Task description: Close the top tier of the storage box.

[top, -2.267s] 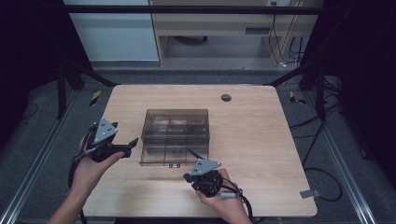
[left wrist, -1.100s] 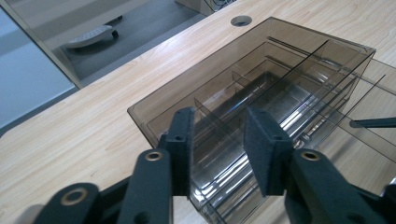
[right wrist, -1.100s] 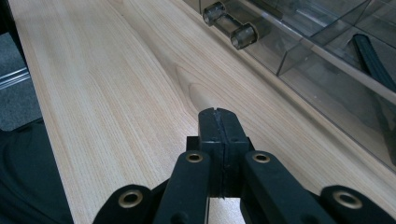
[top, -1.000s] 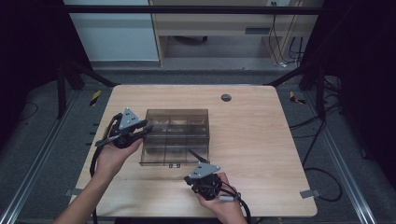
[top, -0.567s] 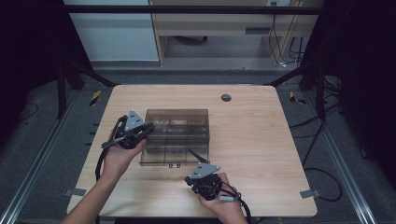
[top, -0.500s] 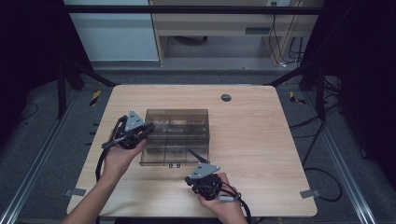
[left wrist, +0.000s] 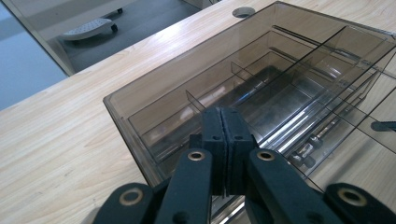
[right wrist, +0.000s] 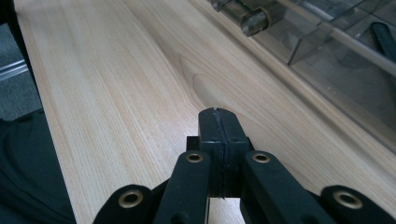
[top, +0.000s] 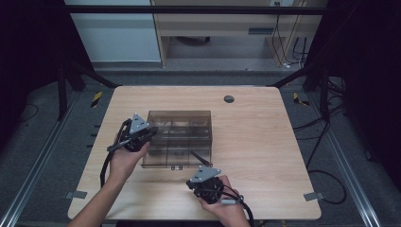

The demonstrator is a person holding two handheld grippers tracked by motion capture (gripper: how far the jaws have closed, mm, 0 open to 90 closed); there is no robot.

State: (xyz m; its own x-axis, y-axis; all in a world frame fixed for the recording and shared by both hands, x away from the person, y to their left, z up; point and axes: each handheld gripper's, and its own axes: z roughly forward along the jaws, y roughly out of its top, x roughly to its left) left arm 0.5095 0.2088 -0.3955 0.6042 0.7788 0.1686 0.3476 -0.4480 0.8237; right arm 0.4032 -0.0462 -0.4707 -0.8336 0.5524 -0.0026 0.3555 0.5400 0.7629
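Left claw [top: 152,134] sits at the left wall of the smoky clear plastic compartment box [top: 179,124], jaws together, nothing between them; they have just been closing. In the left claw view, left claw [left wrist: 224,122] has pads pressed flat to each other, tips over the box's near corner rim. That view shows thin clear dividers inside the box [left wrist: 299,60] and dark metal rod-like parts lying along the bottom; the high view gives only a dark blur there.

Box is mid-tabletop, slightly left of centre, well apart from all four edges. A small latch shows on its near wall in the high view.

Right claw [top: 198,168] is near the front edge, just in front of the box, jaws together, empty. The right claw view puts the right claw [right wrist: 219,119] over bare wood with the box's front wall and metal hinge pins at upper right.

Light wood-grain tabletop [top: 265,142] has a round grey cable grommet [top: 229,99] near the far edge. Right half is open. Grey floor, dark frame rails either side, pale cabinet beyond.
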